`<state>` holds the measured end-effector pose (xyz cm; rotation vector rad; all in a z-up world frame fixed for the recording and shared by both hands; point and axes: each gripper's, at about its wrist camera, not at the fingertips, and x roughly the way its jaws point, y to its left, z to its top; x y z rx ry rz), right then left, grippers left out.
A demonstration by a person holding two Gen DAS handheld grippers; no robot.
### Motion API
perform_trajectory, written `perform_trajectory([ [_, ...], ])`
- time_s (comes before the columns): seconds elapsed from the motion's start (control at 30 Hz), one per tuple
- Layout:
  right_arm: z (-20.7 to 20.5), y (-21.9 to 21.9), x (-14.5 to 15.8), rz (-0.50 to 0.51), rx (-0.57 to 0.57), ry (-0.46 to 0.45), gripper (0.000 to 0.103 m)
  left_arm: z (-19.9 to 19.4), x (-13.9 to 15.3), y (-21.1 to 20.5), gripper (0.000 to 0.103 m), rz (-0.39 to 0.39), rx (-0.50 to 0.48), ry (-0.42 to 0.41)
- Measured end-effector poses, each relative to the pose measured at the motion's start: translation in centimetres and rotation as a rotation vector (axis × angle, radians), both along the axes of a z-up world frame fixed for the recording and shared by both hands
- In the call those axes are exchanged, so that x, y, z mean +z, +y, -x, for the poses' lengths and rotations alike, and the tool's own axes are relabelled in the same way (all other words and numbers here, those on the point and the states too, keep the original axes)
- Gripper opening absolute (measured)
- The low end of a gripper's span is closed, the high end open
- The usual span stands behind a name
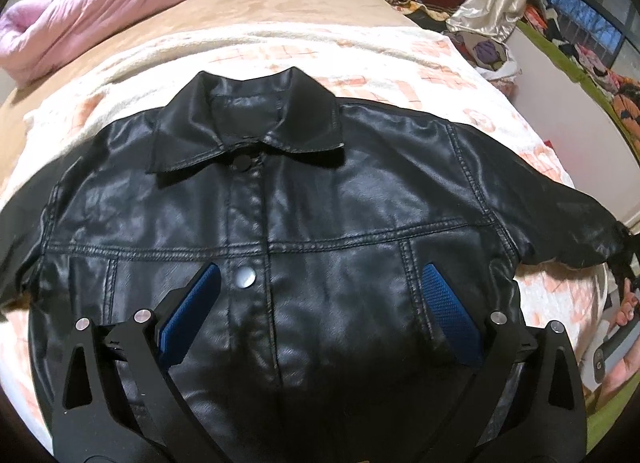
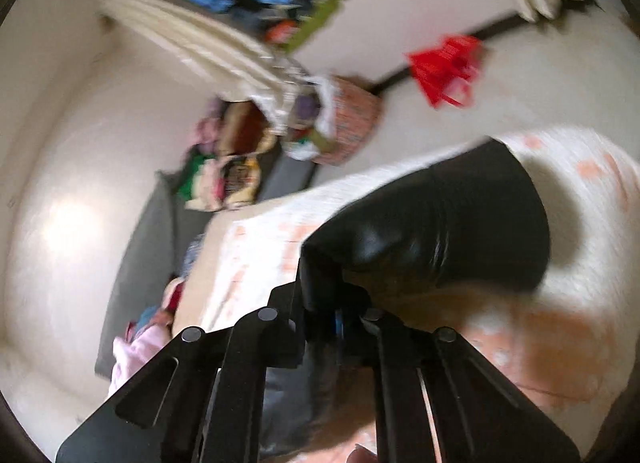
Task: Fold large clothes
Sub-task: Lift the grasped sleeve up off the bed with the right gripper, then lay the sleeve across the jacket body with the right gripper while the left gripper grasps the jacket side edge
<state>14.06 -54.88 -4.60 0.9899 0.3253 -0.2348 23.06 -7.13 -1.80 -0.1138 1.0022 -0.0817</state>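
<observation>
Black jacket point(image 1: 304, 223) lies front-up, buttoned, on the bed point(image 1: 280, 3) directly ahead of the left hand-held gripper point(image 1: 320, 303), jaws wide, empty. Right hand-held gripper point(image 2: 340, 319) pinches the sleeve point(image 2: 432, 223) end. No fold made yet; sleeves and body remain.

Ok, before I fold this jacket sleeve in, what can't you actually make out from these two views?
- Jacket hem: left wrist view, hidden behind the open left gripper and cut off at the bottom edge.
- Other sleeve's cuff: left wrist view, lost at the left edge.
- Sleeve grip: right wrist view, motion-blurred; the right gripper looks shut on it, the pads hidden.
- Clothes pile: too blurred to identify.
</observation>
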Motion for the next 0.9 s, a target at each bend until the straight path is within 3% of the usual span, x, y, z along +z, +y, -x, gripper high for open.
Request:
perform_trajectory([
  [0.27,0.2,3.8,4.3,0.226,0.154,-0.111,0.009,1.4,1.5,2.5,0.094,0.019,0.042,-0.025],
  [0.47,-0.1,9.2,8.2,0.408,0.314,-0.183,0.009,2.0,2.3,5.1,0.094,0.067,0.088,-0.025],
  [0.67,-2.0,14.4,11.5,0.491,0.469,-0.233,0.008,2.3,3.5,8.2,0.094,0.131,0.146,-0.046],
  [0.9,-3.5,21.5,14.7,0.579,0.608,-0.288,0.008,2.6,4.8,12.5,0.094,0.266,0.204,-0.067],
])
